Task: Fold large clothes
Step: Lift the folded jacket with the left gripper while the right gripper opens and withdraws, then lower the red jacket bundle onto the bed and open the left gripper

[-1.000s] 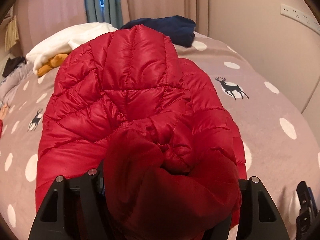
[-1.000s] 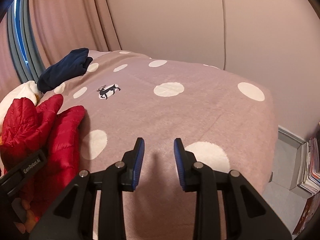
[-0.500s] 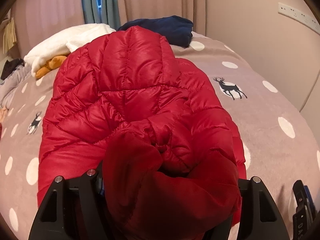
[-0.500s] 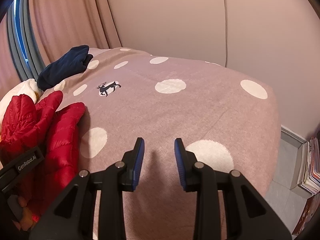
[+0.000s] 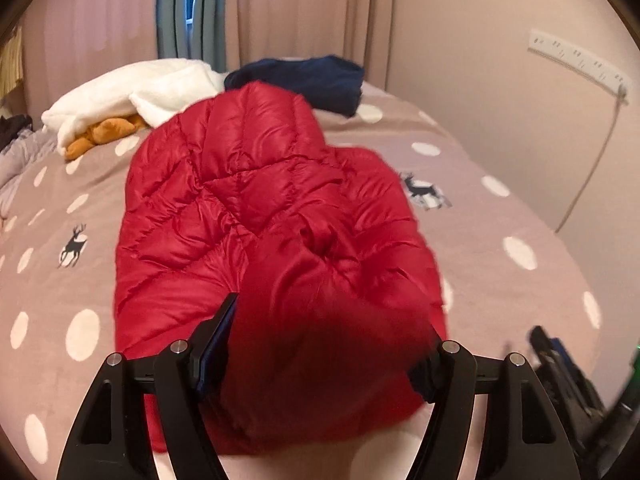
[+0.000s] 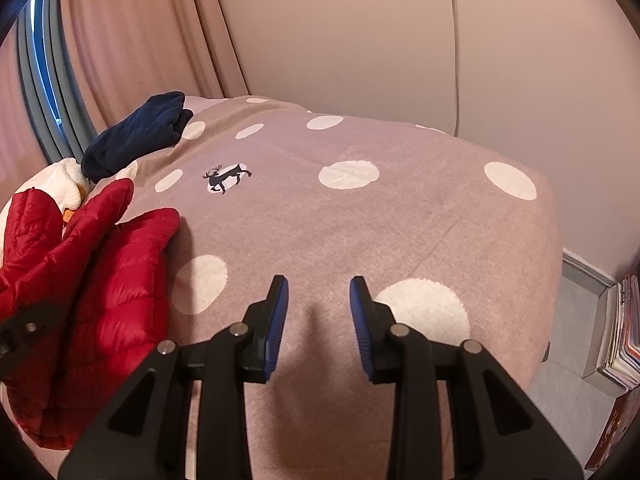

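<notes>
Lengthwise, red jacket [image 5: 256, 216] points away.

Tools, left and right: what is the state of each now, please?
Left tool: open, jacket bunched between its fingers.
Right tool: open, empty.

My left view: bed [image 5: 500, 280] under mauve cover, white dots, small deer prints. Red puffer jacket [image 5: 256, 216] lies along its middle. Far end: white fleece bundle [image 5: 132, 96], orange item [image 5: 100, 136] tucked under its edge, folded navy garment [image 5: 308, 80] just beside jacket's far tip. Grey cloth [image 5: 16, 156] at far left edge. My right view: bare corner of cover, jacket at left; floor [image 6: 568, 344] beyond bed, stacked books [image 6: 624, 328] on it.
</notes>
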{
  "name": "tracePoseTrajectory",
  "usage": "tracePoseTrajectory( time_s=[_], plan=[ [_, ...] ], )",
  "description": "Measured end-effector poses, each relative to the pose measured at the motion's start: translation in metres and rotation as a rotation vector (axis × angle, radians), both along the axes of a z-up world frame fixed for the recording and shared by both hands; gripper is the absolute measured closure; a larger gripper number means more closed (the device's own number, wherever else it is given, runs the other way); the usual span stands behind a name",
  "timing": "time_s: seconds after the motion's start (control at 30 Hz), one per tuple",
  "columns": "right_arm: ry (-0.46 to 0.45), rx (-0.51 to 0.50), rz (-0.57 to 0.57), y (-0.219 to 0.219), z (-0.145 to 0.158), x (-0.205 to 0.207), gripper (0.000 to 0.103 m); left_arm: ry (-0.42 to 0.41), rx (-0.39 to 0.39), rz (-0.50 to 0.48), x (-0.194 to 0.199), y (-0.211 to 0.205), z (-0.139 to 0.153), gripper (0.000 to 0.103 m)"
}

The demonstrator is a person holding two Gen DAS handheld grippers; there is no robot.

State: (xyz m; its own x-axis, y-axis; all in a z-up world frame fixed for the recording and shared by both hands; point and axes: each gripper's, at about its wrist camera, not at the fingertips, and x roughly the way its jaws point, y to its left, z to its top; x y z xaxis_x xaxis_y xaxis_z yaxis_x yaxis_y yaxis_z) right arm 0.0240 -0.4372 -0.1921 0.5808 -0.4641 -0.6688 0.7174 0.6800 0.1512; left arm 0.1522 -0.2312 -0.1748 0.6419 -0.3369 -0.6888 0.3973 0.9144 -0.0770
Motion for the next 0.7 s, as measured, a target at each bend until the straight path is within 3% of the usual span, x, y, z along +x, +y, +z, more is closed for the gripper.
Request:
tracePoseTrajectory(
  time_s=[0.13, 0.27, 0.37, 0.57, 0.7],
  plan=[
    [-0.014, -0.01, 0.018, 0.006, 0.008, -0.001, 0.068, 0.0, -0.071, -0.028, -0.018, 0.018, 0.021, 0.032],
    [-0.026, -0.024, 0.037, 0.016, 0.019, -0.002, 0.064, 0.001, -0.236, -0.104, -0.042, 0.044, 0.047, 0.032],
    [-0.035, -0.032, 0.052, 0.024, 0.026, -0.003, 0.063, -0.014, -0.298, -0.134, -0.055, 0.062, 0.06, 0.032],
    [-0.072, -0.044, 0.097, 0.047, 0.044, -0.004, 0.052, -0.095, -0.195, 0.149, -0.048, 0.111, 0.06, 0.032],
    [-0.096, -0.064, 0.157, 0.07, 0.056, 0.002, 0.043, -0.042, -0.239, 0.3, -0.033, 0.15, 0.045, 0.037]
  ],
)
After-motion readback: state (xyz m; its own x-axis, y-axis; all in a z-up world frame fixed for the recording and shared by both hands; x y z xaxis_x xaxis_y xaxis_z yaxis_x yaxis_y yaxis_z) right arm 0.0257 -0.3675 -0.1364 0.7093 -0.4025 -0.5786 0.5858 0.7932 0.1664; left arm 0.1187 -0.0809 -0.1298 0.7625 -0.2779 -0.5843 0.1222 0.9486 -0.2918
